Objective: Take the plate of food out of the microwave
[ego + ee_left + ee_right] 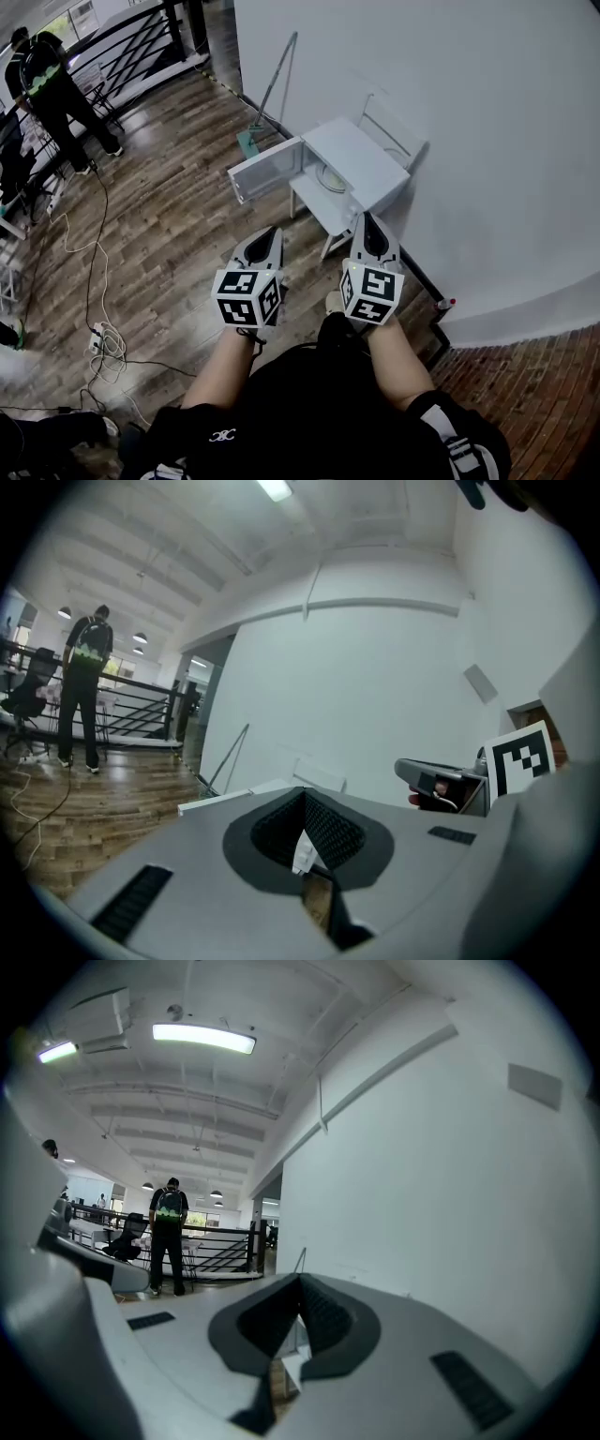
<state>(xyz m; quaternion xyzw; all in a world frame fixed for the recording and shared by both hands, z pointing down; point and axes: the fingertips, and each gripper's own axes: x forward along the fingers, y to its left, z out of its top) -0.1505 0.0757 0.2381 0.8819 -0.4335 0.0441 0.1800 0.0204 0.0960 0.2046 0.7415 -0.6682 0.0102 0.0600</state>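
We judge this the approach; grey left gripper [265,234] and grey right gripper [367,225] are closed on nothing, well short of the door-open white boxy microwave [352,161]; next, jaws must part for the pale round plate [331,178] inside.

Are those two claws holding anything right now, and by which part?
Nothing is held: the left gripper and right gripper are both shut and empty.
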